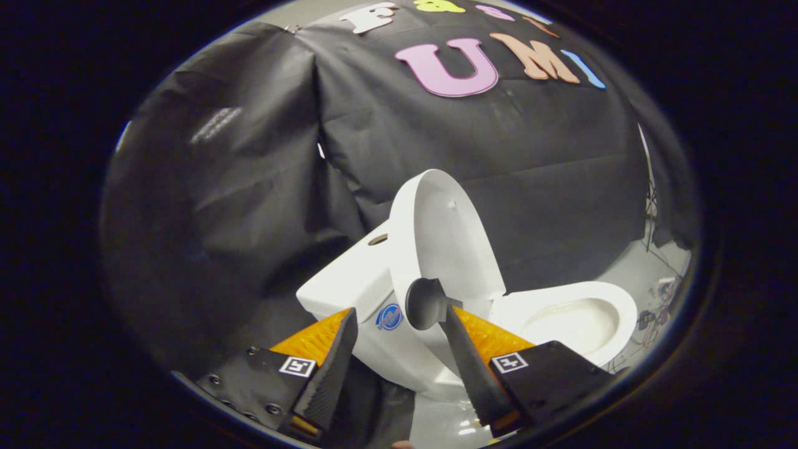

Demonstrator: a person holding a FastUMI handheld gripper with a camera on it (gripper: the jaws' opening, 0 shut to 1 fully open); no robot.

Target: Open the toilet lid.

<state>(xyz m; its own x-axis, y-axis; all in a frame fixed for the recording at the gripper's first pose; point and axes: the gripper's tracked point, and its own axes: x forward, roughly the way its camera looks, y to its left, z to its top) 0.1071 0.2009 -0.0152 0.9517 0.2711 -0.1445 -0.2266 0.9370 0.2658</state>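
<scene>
Toilet lid (446, 234) raised upright against the tank (349, 280), white bowl (573, 318) uncovered beside it. Hand-held gripper (399, 324) spread apart, holding nothing, toilet just ahead of its fingers. Black cloth wall (249, 187) behind, pale floor (636, 268).

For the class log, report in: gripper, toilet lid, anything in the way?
Gripper open, fingers apart, holding nothing. Toilet lid up, standing against the tank; bowl exposed. Round dark knob just ahead of the fingers; nothing blocking.
</scene>
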